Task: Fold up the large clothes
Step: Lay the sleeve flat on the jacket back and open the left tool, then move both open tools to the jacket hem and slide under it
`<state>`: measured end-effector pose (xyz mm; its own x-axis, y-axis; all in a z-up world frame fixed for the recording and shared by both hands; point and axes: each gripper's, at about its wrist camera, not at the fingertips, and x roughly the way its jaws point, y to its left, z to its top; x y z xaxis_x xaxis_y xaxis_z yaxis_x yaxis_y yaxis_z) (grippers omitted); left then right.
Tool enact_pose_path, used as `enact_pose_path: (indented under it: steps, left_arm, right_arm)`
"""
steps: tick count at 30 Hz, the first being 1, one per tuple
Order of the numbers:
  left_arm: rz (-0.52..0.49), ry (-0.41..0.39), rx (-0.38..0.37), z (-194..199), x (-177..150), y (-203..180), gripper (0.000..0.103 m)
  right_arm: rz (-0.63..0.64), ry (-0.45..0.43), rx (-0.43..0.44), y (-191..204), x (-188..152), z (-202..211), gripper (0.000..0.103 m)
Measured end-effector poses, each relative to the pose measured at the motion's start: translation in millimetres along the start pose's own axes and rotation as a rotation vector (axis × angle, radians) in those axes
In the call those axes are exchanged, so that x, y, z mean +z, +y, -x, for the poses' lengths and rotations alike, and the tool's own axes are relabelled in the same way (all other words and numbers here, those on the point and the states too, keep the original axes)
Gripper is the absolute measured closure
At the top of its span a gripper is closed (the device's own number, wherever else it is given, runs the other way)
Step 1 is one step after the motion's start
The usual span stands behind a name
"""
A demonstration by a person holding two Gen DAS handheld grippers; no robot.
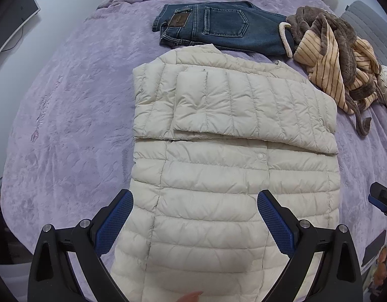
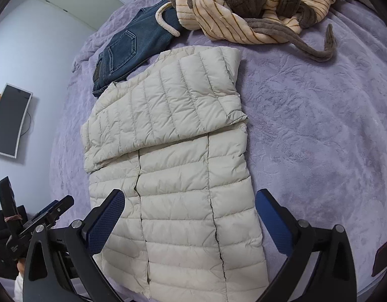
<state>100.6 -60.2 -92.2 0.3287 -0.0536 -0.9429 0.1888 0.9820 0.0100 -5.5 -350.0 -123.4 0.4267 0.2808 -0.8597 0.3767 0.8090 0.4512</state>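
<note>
We hold the left gripper [image 1: 195, 210] and the right gripper [image 2: 190, 211] above a cream quilted jacket [image 1: 218, 176] spread on a bed under a lilac plush blanket [image 1: 67, 115], the jaws of both standing wide apart with nothing clamped between them; no pad touches the fabric. The jacket lies flat at the middle of the bed, its sleeves folded across the chest, the upper sleeve [image 1: 243, 105] covering most of the one beneath it. Its lower hem runs out of the bottom of both views behind the gripper frames, so we cannot see where it ends. Beyond the collar lie folded blue jeans [image 1: 218, 27], their far end hidden under a crumpled tan striped robe with brown trim [image 1: 339, 58]; the robe's right part is cut off by the lens edge. In the left wrist view only a tip of the right gripper shows at the right margin. A pinkish blur at the bottom edge [image 1: 190, 297] may be a fingertip; we cannot tell. A dark screen [image 2: 9, 120] hangs on the wall.
</note>
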Motion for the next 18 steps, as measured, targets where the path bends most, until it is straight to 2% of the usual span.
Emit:
enact_pose_path:
  steps: [5,10,18]
  left_arm:
    - [-0.003,0.003,-0.012,3,-19,14,0.004]
    - [0.012,0.039,-0.015,-4,-44,38,0.004]
    - [0.000,0.089,-0.041,-9,-89,74,0.004]
  right_arm:
    - [-0.039,0.019,-0.004,3,-24,5,0.000]
    - [-0.089,0.022,-0.033,9,-53,8,0.000]
    - [-0.202,0.082,-0.020,13,-98,-8,0.000]
